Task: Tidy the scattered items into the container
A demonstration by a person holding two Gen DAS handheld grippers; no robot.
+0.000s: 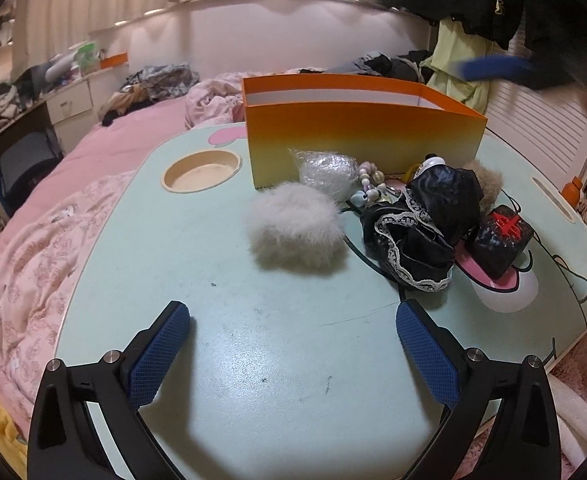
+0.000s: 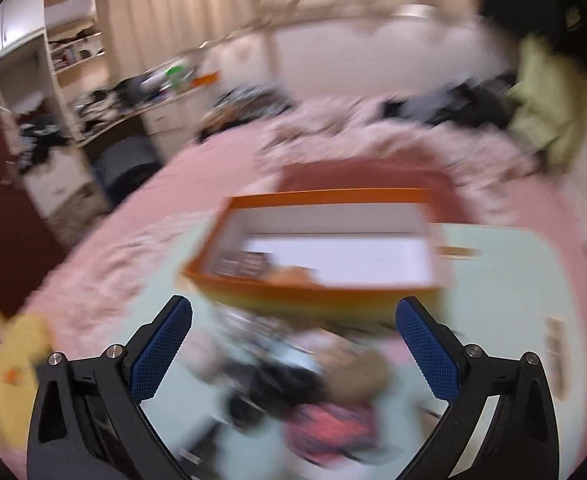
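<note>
The left gripper [image 1: 293,322] hovers low over the pale green counter [image 1: 229,360], its blue-padded fingers [image 1: 159,354] spread wide apart with nothing between them. Ahead of it stands the orange container [image 1: 363,136], open at the top, resting on the counter toward its far side. Just in front of the container lies the clutter: a white fluffy pompom [image 1: 295,226] nearest the gripper, a clear crinkled plastic bag [image 1: 325,172] touching the container's front wall, a string of pastel beads [image 1: 367,186] beside the bag, a black lace-trimmed cloth [image 1: 425,224] heaped to the right, a tan fur piece [image 1: 489,186] behind it, and a black block with red marking [image 1: 501,238] at the right end. A round recessed cup holder [image 1: 201,170] sits in the counter left of the container. The counter rests on a bed with a pink quilt [image 1: 53,248].

The right gripper [image 2: 293,322] is held higher, above the clutter and facing the container [image 2: 321,296] — its fingers [image 2: 429,354] also stand wide apart and empty. That view is heavily blurred; the container's white interior shows some dark and brownish things at its left end, too smeared to identify.
</note>
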